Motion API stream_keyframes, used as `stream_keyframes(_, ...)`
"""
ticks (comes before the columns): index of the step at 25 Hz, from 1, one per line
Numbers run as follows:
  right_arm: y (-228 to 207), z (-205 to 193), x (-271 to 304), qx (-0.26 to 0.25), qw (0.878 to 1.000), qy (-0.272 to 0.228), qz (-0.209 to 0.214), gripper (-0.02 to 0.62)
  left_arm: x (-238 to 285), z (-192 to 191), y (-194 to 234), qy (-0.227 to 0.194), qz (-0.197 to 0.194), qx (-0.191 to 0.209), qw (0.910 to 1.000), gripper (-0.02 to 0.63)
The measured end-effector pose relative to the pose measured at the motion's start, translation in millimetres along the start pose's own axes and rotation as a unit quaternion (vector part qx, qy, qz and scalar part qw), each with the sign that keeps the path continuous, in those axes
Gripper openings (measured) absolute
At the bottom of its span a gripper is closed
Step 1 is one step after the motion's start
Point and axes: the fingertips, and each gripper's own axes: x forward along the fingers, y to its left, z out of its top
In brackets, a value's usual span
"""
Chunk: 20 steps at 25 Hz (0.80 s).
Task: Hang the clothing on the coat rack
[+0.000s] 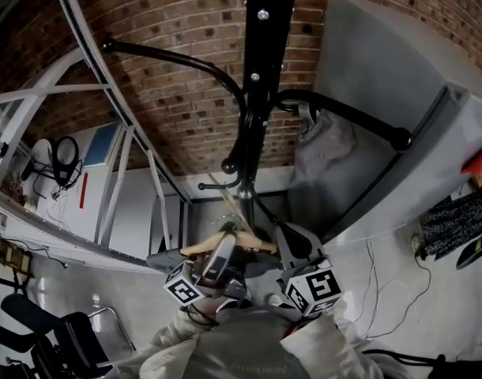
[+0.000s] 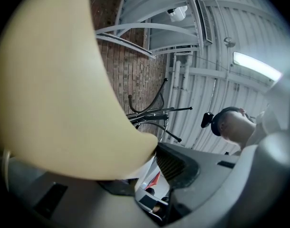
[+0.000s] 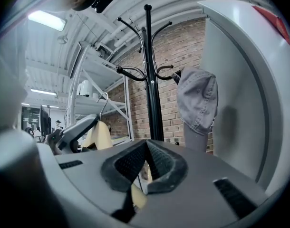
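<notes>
The black coat rack (image 1: 261, 93) rises ahead against the brick wall, and also shows in the right gripper view (image 3: 152, 80). A grey cap (image 1: 324, 144) hangs on its right arm (image 3: 198, 101). Low in the head view, both grippers hold up a pale wooden hanger (image 1: 225, 243) with grey clothing (image 1: 166, 260) draped under it. My left gripper (image 1: 219, 260) is shut on the hanger's middle, which fills its own view (image 2: 54, 80). My right gripper (image 1: 292, 247) is at the hanger's right end. Its pads (image 3: 145, 167) are nearly together on a cream sliver.
White metal shelving (image 1: 107, 172) stands left of the rack. A tall grey cabinet (image 1: 383, 77) stands at its right, close behind the cap. A black chair (image 1: 67, 330) is at the lower left. Cables trail on the floor (image 1: 383, 290) at the right.
</notes>
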Motion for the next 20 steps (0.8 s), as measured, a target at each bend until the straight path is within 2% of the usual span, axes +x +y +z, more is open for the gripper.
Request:
stream_keyframes(6, -2.8, 1.0, -3.8, -0.001, 1.000, -0.001, 0.026, 0.025, 2.8, -4.7, -1.7, -0.013, 0.011, 0.016, 0.9997, 0.123)
stream_keyframes(11, -7.4, -1.2, -15.1, -0.006, 0.999, 0.009, 0.049, 0.025, 2.8, -6.6, 5.5, -0.035, 0.037, 0.036, 0.9980, 0.123)
stream_keyframes(15, -12.1, -0.1, -20.8, -0.008, 0.998, 0.014, 0.058, 0.025, 6.9, -9.9, -2.5, -0.045, 0.038, 0.049, 0.9971, 0.123)
stream_keyframes(20, -11.0, 0.6, -21.3, -0.004, 0.998, 0.011, 0.066, 0.023, 9.2, -15.9, -5.6, -0.045, 0.038, 0.045, 0.9972, 0.123)
